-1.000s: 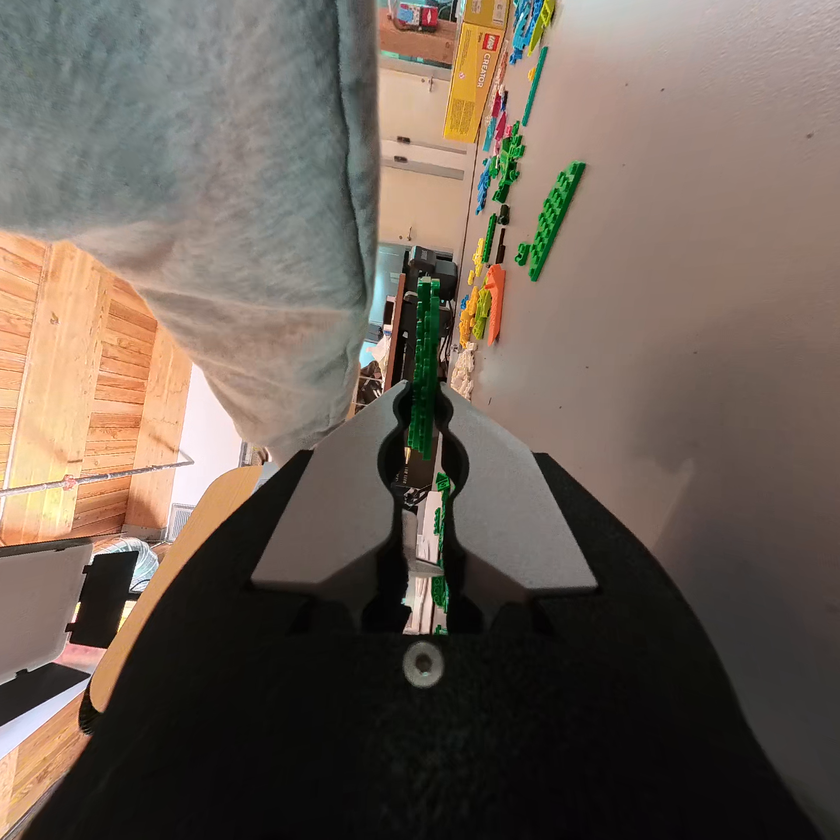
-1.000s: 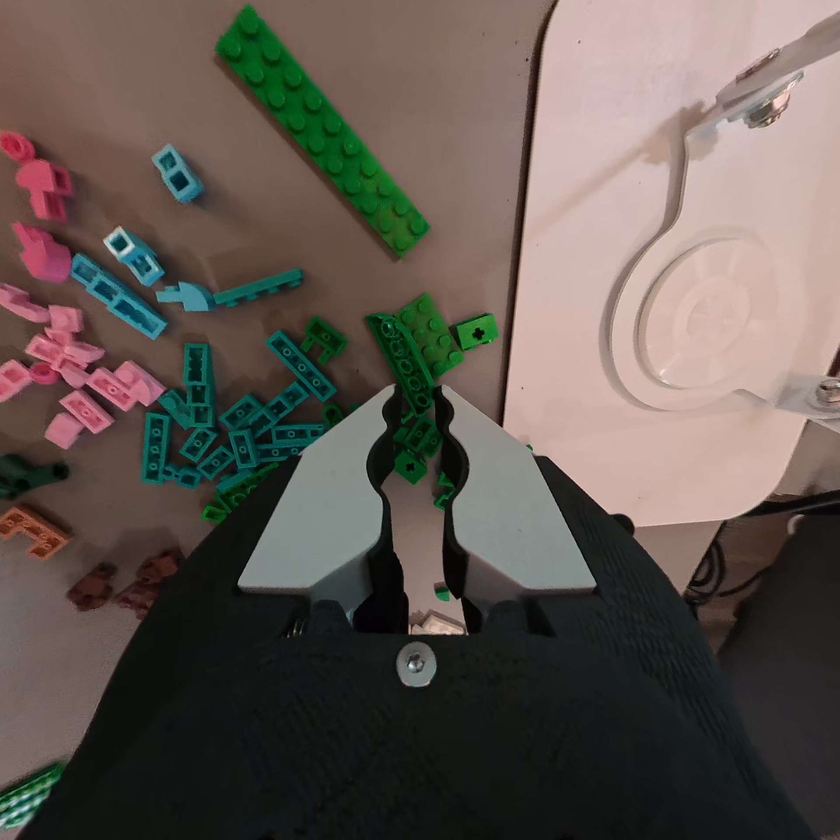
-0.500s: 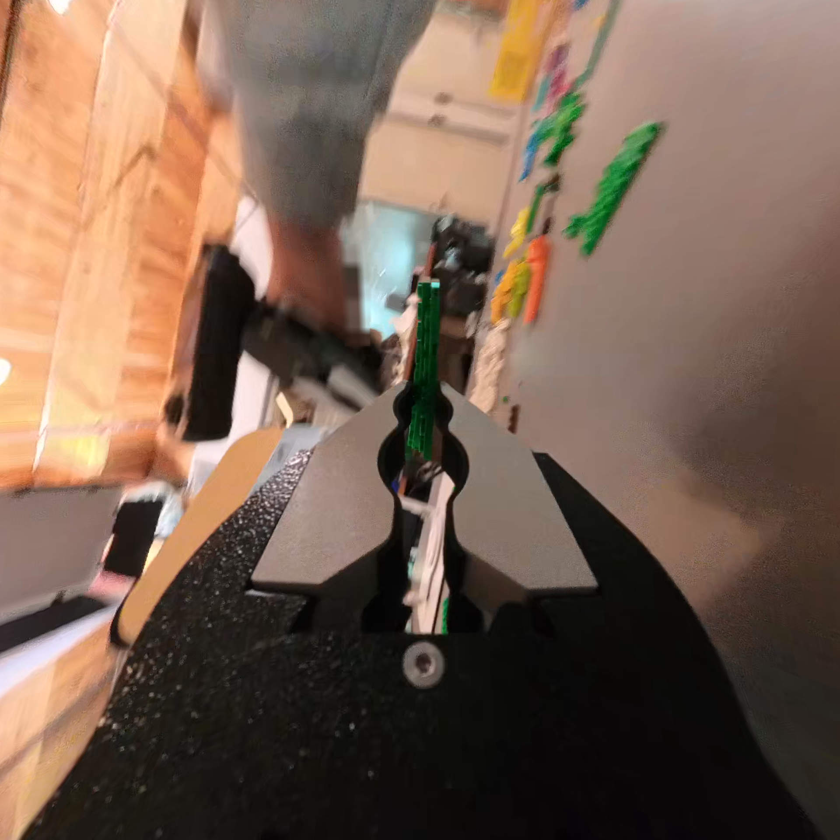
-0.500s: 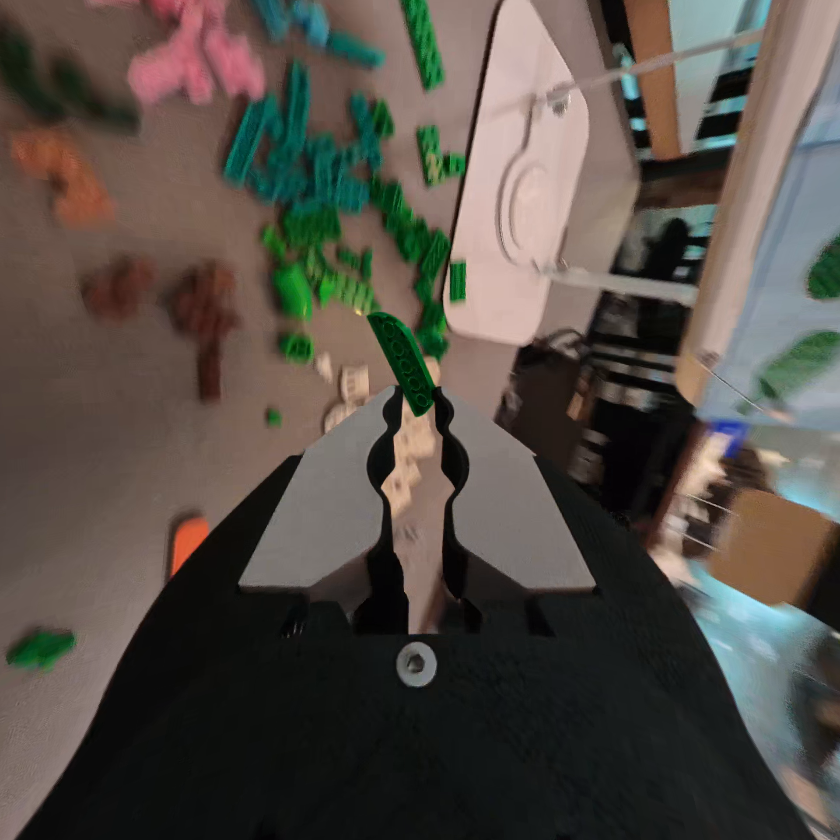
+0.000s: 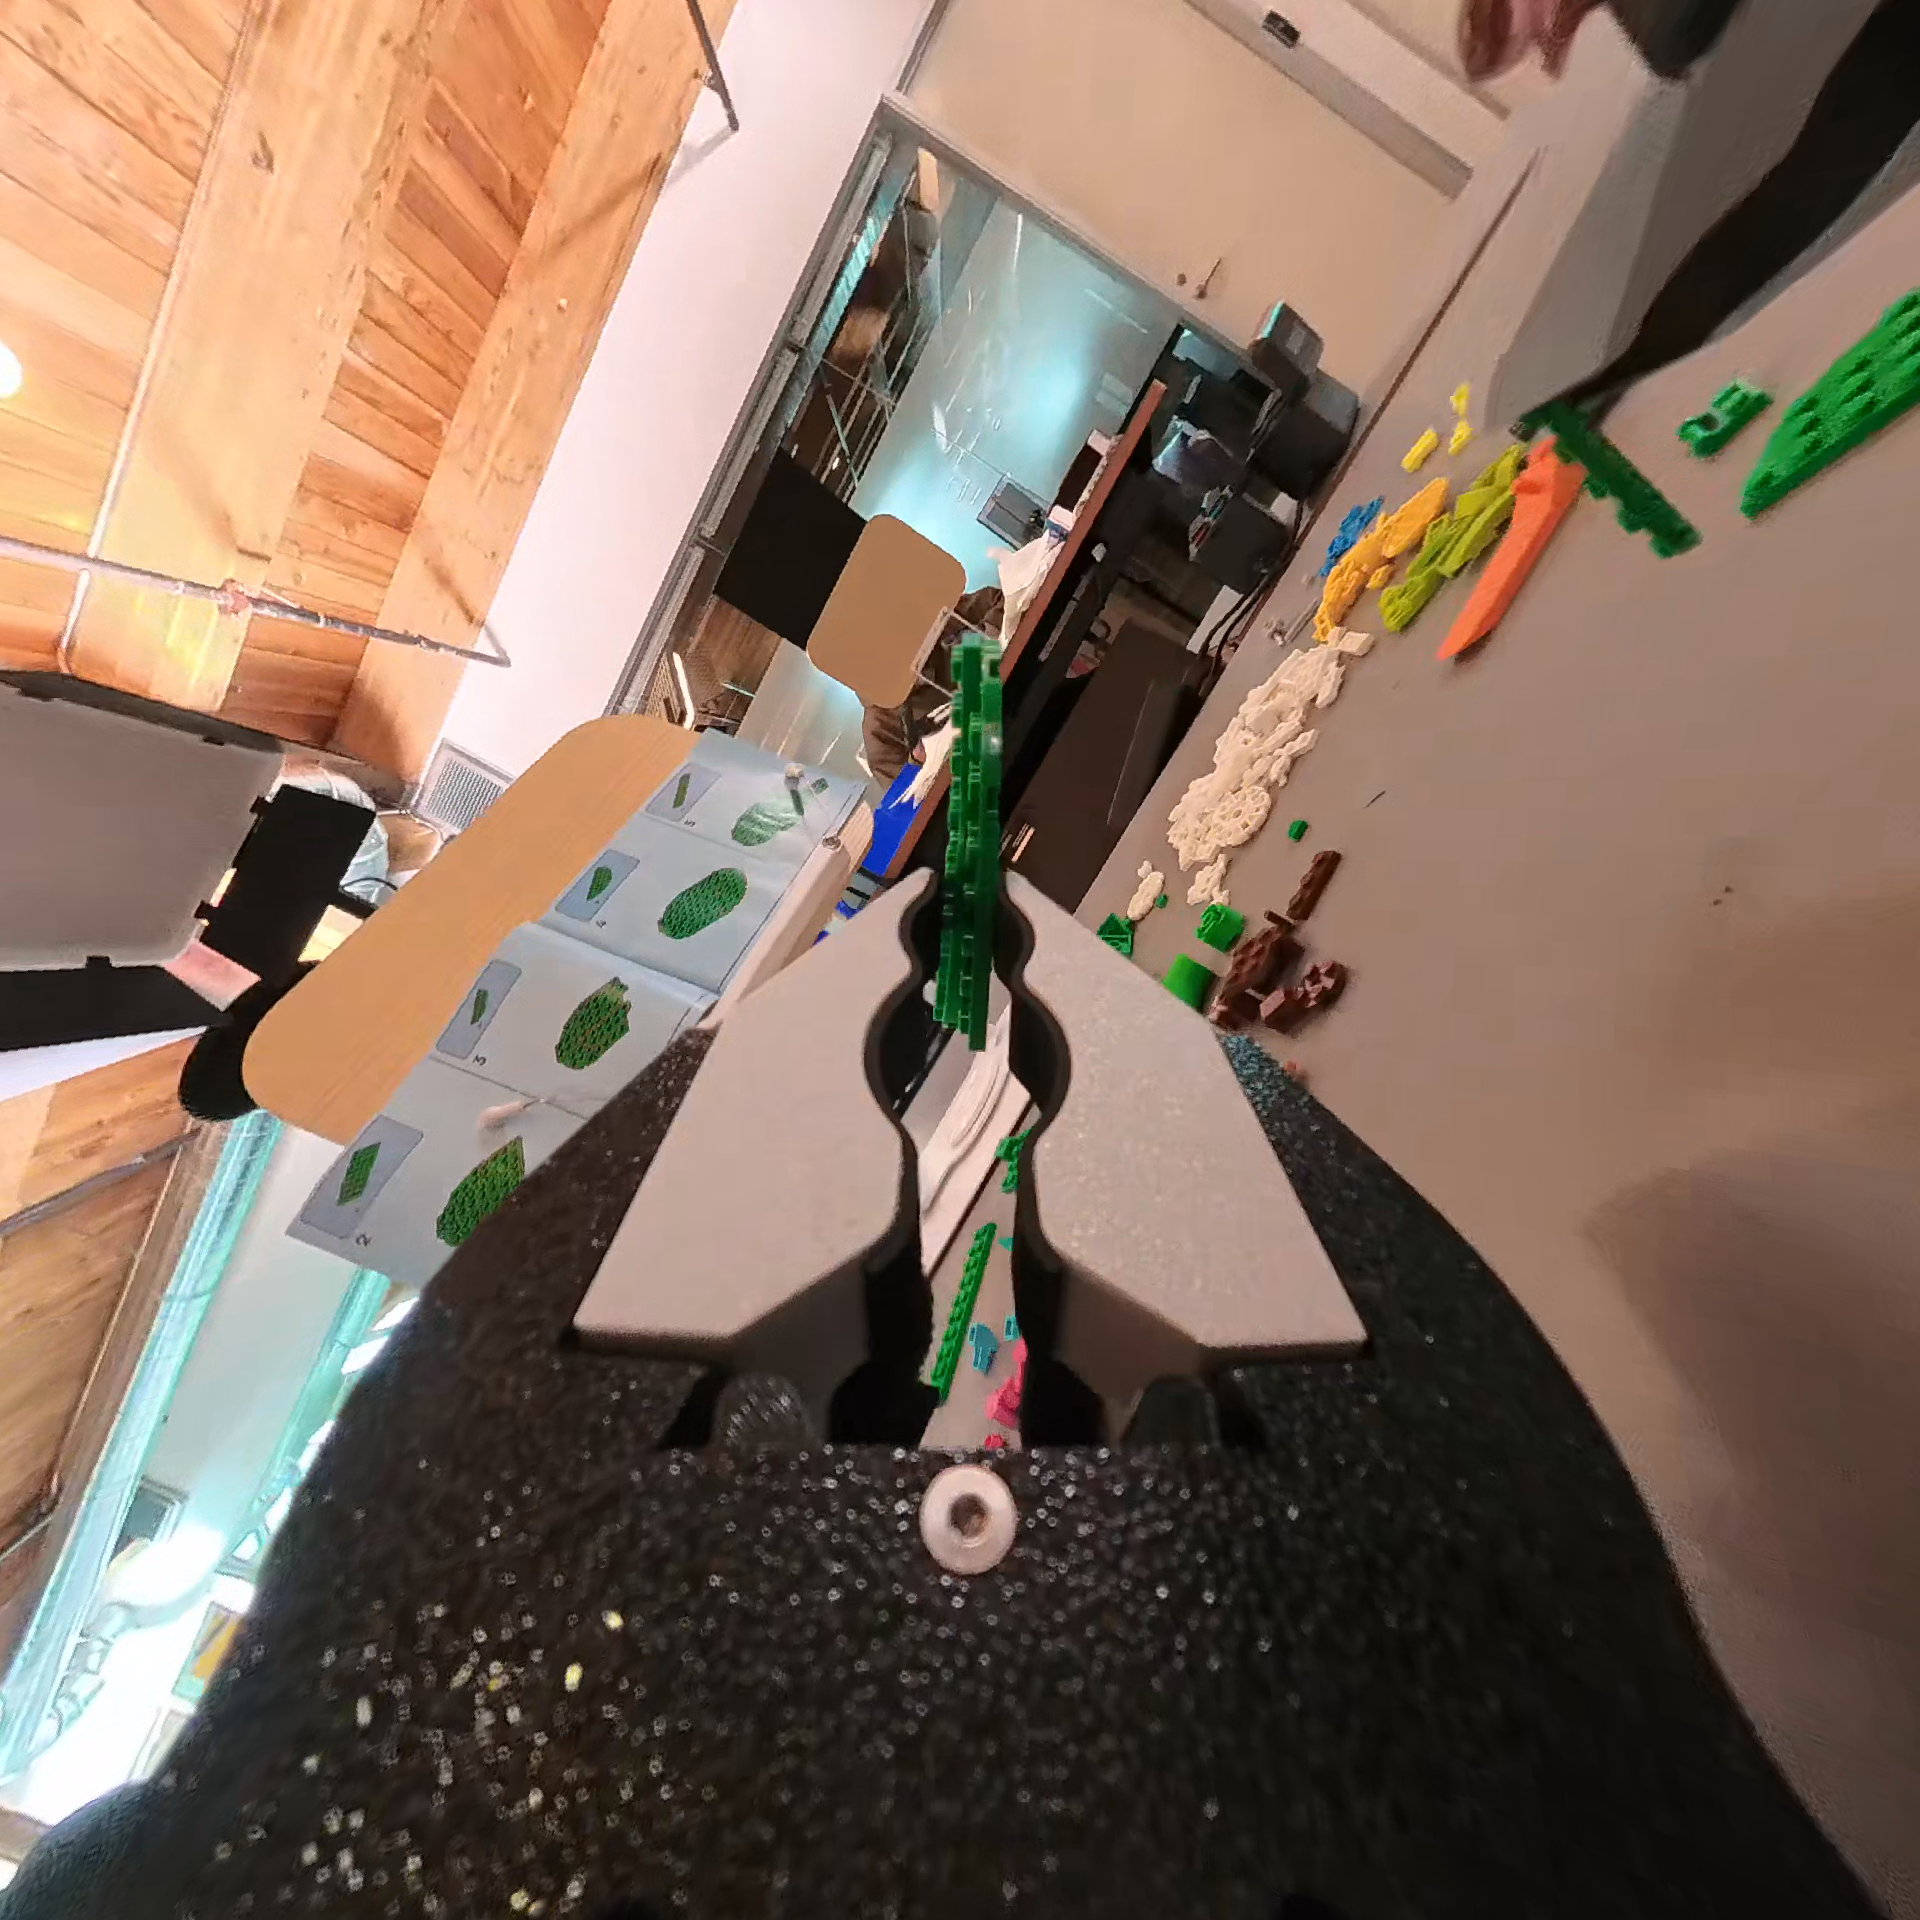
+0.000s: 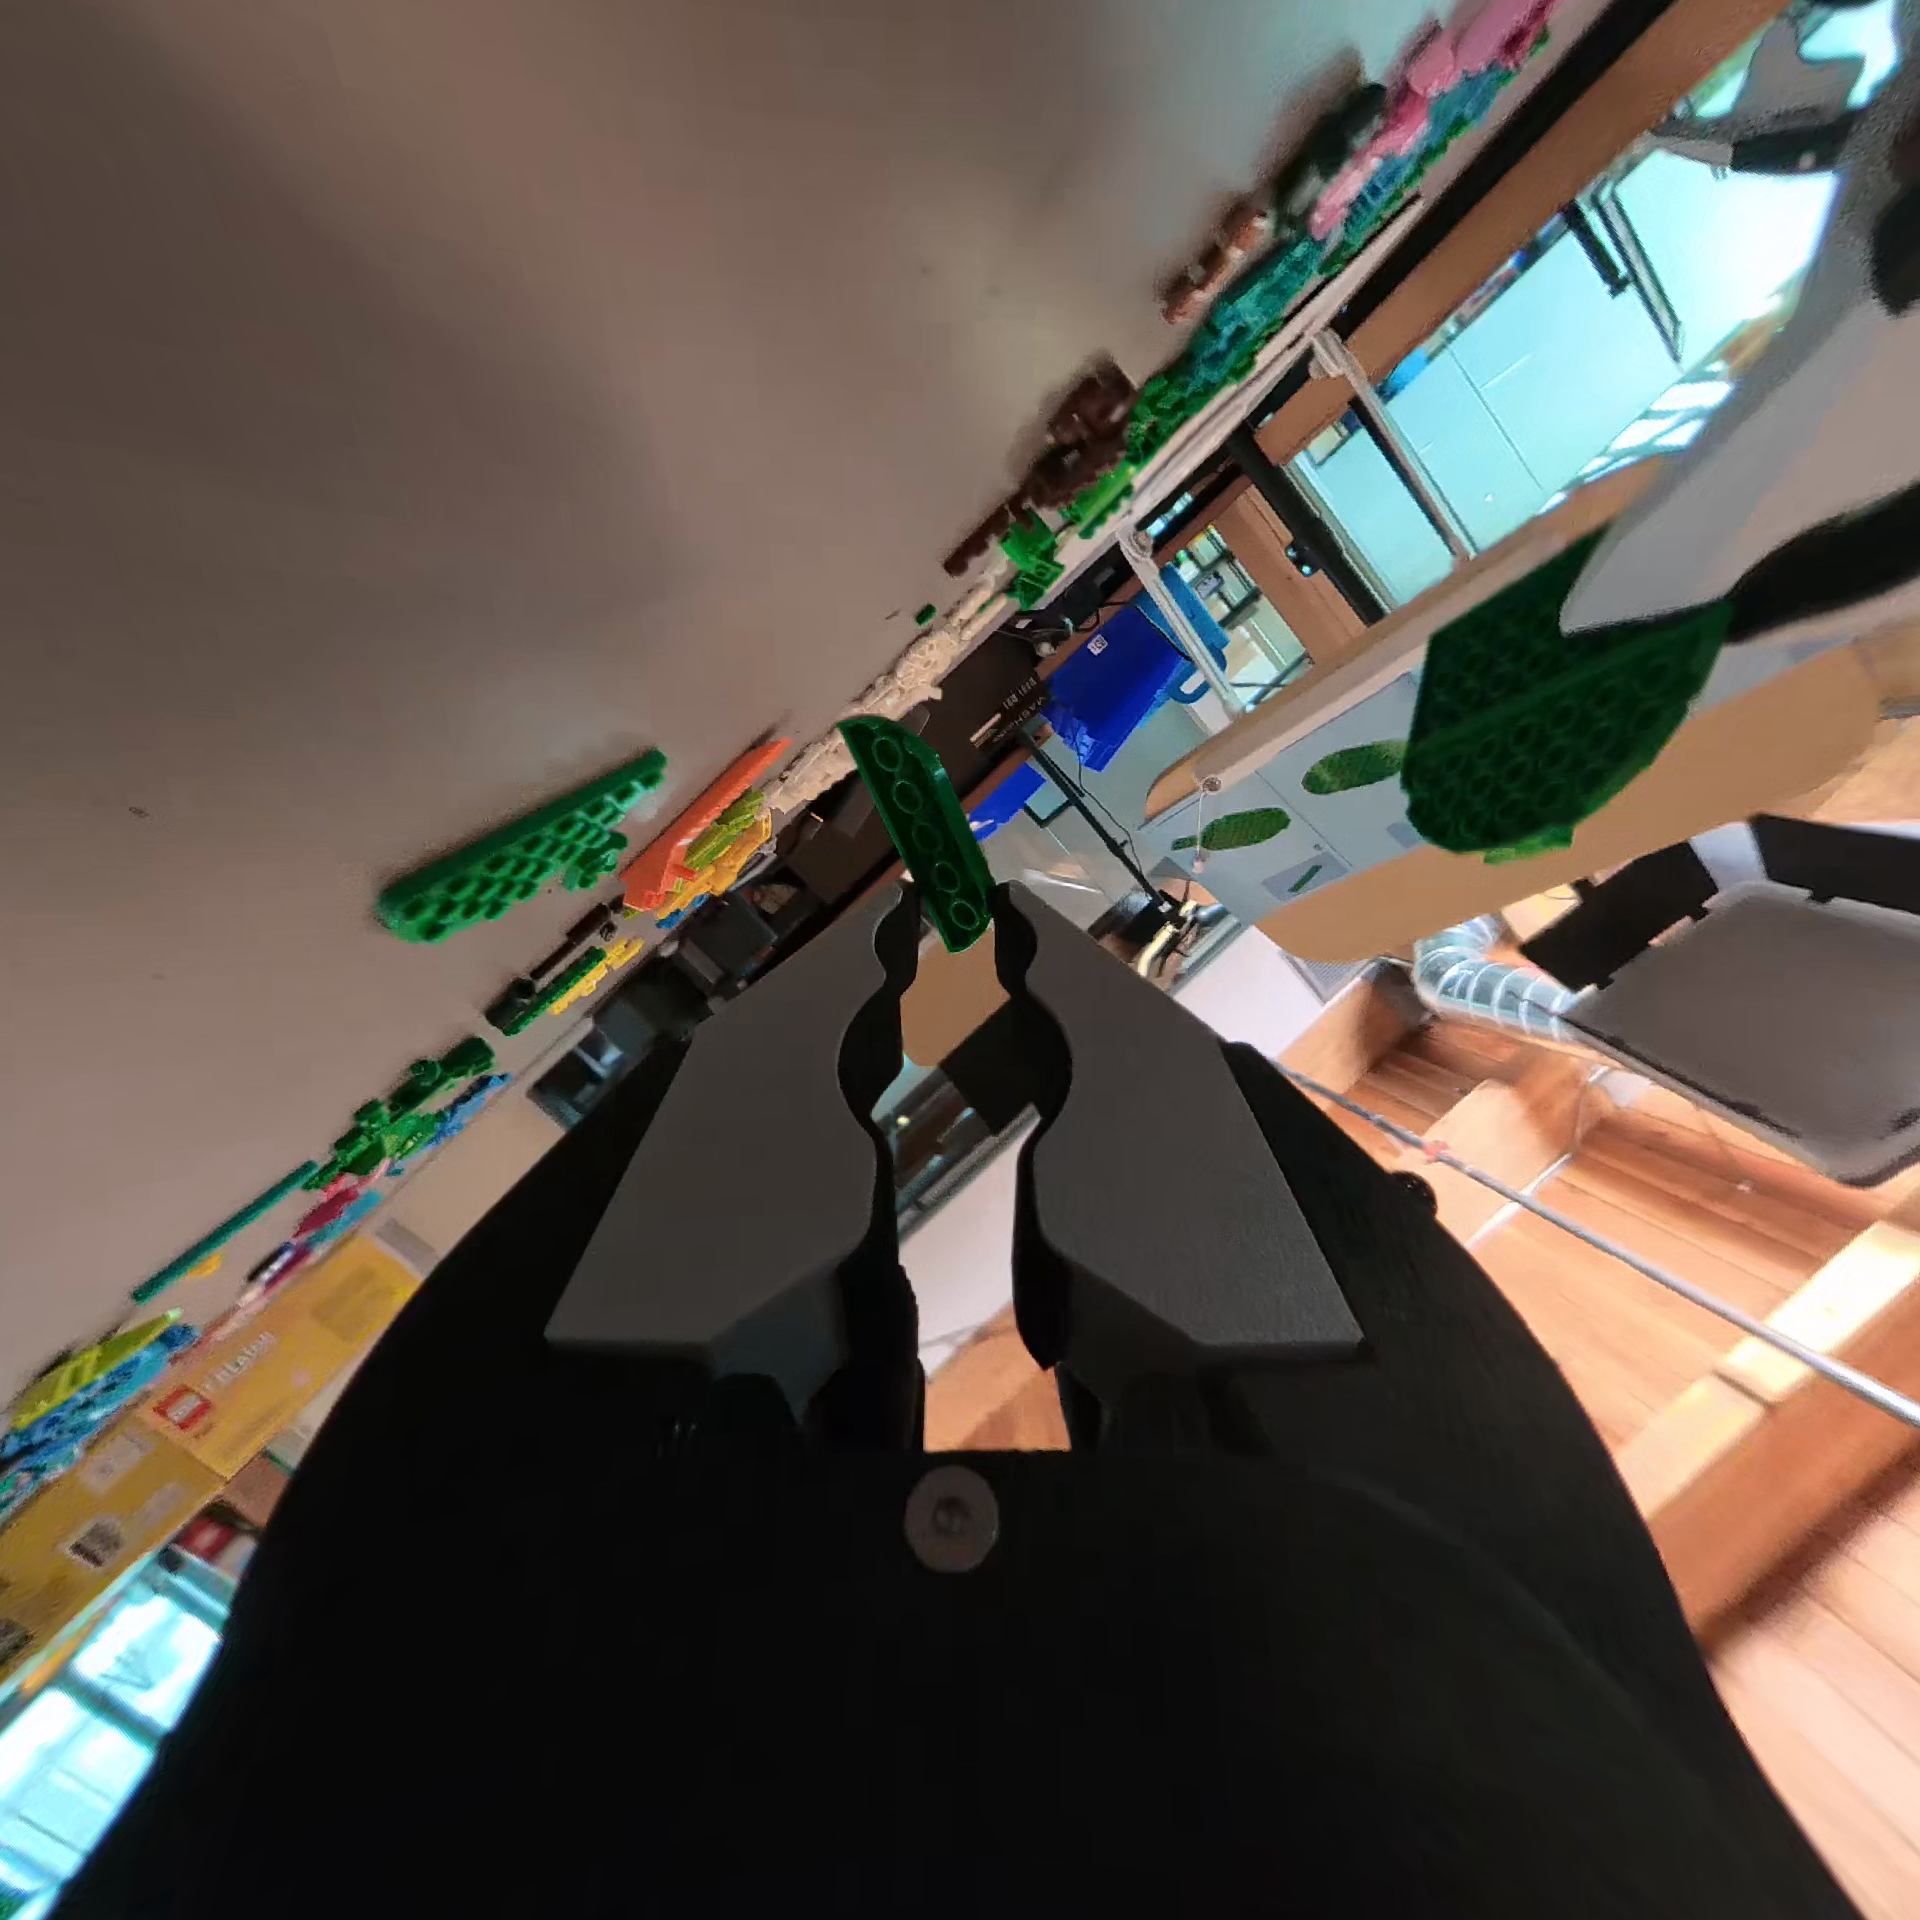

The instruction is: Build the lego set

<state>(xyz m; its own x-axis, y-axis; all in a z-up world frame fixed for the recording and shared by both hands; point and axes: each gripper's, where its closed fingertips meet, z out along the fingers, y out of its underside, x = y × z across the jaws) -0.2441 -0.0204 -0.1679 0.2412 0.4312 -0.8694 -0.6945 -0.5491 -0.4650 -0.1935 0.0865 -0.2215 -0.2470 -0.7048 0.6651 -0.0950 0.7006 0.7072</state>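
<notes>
Grey tabletop (image 5: 1558, 935) fills the right side of the left wrist view and the upper left of the right wrist view, both cameras tilted hard, with wooden planking and glass partitions behind. Down the middle left of the left view leans a tan board carrying a pale blue instruction sheet (image 5: 623, 935) with pictures of green builds.

Biggest of the loose pieces is the green wedge plate (image 5: 1839, 416) at the upper right edge of the left view, and beside it lie an orange piece (image 5: 1507, 561), a yellow and lime heap (image 5: 1423, 540), a white heap (image 5: 1257, 748) and some brown bricks (image 5: 1278, 966) near the centre right.

Now to the left gripper (image 5: 968, 914): its grey fingers are nipped tight on a green plate assembly (image 5: 971, 831), seen edge-on here, sticking up out of the tips toward the frame's centre. The right wrist view catches that same assembly face-on at its right edge (image 6: 1538, 717), a broad studded oval with the other gripper's grey finger over it.

And the right gripper (image 6: 954, 914): jaws narrowly parted and pinching the lower end of a slim curved green plate (image 6: 920, 831), which angles up and left from the tips at frame centre. Left of it, on the table, lies a long green plate (image 6: 520, 852).
</notes>
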